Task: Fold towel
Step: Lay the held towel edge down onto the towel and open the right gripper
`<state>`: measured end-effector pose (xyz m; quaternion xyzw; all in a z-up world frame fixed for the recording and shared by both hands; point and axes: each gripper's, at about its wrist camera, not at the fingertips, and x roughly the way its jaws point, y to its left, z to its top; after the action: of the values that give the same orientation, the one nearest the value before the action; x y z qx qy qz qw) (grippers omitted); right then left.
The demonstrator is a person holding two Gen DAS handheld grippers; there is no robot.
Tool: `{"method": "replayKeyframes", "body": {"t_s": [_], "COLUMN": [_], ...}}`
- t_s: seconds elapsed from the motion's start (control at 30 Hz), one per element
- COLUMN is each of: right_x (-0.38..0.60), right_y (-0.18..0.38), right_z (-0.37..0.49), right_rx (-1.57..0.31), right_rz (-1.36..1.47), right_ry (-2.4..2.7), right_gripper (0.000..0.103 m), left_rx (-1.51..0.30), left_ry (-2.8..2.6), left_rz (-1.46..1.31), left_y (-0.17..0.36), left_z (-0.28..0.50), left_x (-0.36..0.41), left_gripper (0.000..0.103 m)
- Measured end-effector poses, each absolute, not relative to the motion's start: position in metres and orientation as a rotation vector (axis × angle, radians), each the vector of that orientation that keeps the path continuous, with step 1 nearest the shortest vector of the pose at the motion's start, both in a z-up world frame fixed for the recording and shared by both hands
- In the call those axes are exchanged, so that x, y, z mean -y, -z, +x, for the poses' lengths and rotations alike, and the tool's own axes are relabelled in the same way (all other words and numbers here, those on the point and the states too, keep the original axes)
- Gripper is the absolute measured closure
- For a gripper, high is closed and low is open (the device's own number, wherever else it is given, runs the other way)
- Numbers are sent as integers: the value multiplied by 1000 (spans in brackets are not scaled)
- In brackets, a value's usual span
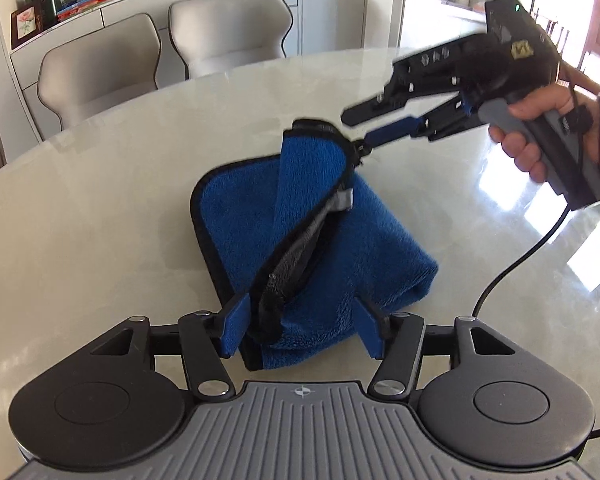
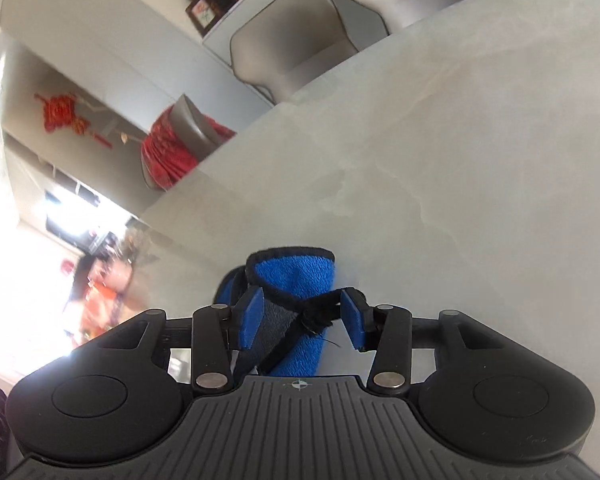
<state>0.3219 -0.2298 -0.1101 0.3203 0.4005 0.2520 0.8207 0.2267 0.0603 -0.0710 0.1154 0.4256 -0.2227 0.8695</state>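
On the desk (image 1: pixel 100 200) our towel (image 1: pixel 320 248) lies partly folded, one edge raised across it, not yet flat. Left gripper (image 1: pixel 300 332) and right gripper (image 1: pixel 364 128): fingers apart around the hem, not clamped.

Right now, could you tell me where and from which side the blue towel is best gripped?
Probably grip the blue towel at its raised, black-hemmed corner, coming from the right as the left wrist view shows it: that corner stands clear of the marble table, while the rest lies flat.
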Motion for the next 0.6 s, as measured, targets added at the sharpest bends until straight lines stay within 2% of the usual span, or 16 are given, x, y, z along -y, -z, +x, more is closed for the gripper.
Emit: {"method": "replayKeyframes", "body": {"t_s": [0.17, 0.33, 0.53, 0.6], "right_x": [229, 230, 193, 181], "right_y": [122, 137, 126, 120], "right_z": [325, 328, 333, 340], "right_rx": [-859, -892, -905, -915], "right_rz": [677, 826, 839, 835], "right_ry": [-427, -493, -697, -736], "right_gripper": [58, 58, 57, 53], "left_rx": [-917, -927, -921, -922], "left_ry": [446, 446, 444, 437], "left_rz": [214, 196, 198, 193], "left_y": [78, 80, 80, 80], "left_z": [230, 232, 225, 224], "left_x": [-67, -72, -75, -78], "left_gripper": [43, 43, 43, 43]}}
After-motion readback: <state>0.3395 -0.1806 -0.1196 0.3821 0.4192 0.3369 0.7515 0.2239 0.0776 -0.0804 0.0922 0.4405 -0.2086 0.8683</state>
